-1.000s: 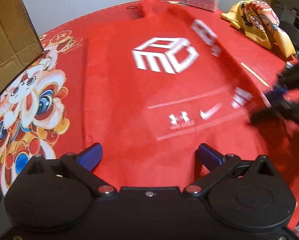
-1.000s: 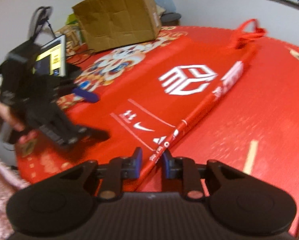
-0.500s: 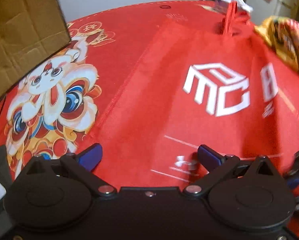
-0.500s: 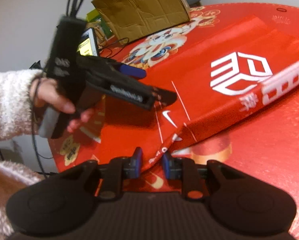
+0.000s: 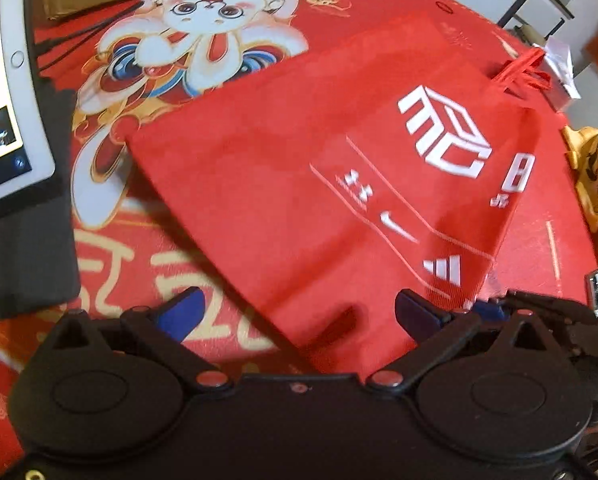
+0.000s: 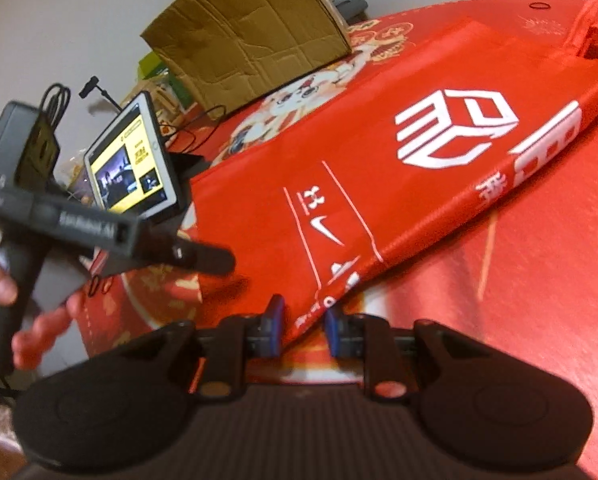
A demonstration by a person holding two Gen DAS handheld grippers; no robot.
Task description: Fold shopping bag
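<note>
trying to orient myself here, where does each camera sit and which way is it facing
Left wrist: on the left gripper, jaws wide open, looking across the red shopping bag toward the handles.
Right wrist: on the right gripper, clamped on the bag's edge; a hand holds the left gripper there.
Shared: bag, tablet, cardboard box.

The red shopping bag of matt, fuzzy non-woven cloth lies on a glossier red printed tablecloth. At upper left, the brown cardboard box looks dull and creased.
</note>
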